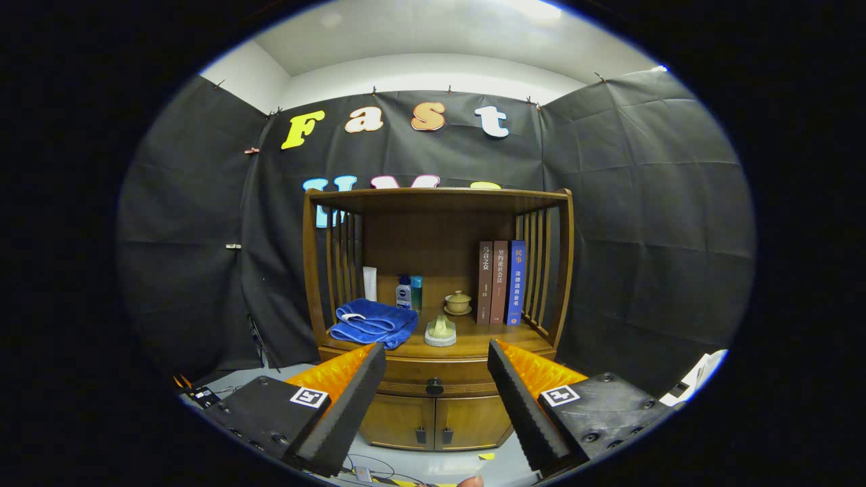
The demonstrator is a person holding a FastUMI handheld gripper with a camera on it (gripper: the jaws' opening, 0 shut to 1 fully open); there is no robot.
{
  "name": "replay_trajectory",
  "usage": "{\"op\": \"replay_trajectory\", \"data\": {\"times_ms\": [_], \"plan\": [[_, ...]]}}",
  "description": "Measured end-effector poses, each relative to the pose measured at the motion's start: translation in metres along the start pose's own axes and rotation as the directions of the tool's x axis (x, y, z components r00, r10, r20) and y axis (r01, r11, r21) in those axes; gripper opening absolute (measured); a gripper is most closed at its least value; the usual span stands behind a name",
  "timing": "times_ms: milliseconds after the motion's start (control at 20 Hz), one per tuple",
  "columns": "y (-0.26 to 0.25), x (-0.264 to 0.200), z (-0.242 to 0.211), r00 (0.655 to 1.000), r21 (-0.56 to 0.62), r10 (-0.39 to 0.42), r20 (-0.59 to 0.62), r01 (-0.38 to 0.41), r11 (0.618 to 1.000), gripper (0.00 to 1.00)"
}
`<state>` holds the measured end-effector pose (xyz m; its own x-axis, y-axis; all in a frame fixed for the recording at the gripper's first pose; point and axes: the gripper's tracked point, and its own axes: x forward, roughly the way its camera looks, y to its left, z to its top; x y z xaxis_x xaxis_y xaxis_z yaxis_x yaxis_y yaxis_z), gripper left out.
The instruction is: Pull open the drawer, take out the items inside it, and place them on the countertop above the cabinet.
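Gripper (436, 368) gapes wide, empty, its 2 fingers flanking the closed drawer (433, 379), whose knob (434, 387) faces them, well apart.

Glossy brown wood on the cabinet (436, 412) and bench (473, 335) — smooth, lightly reflective. Soft blue terry cloth for the folded towel (373, 322). Matt black ridged foam on the gripper (436, 399) fingers (352, 406), parted wide, backed by orange plastic. Dark drawer knob (434, 387) — material unclear.
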<state>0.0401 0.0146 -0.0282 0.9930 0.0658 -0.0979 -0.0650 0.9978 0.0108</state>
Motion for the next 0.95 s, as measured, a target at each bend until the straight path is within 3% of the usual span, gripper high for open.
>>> {"op": "replay_trajectory", "data": {"times_ms": [950], "plan": [[0.014, -0.002, -0.001, 1.000, -0.007, 0.005, 0.022, -0.005, 1.000, 0.98]]}}
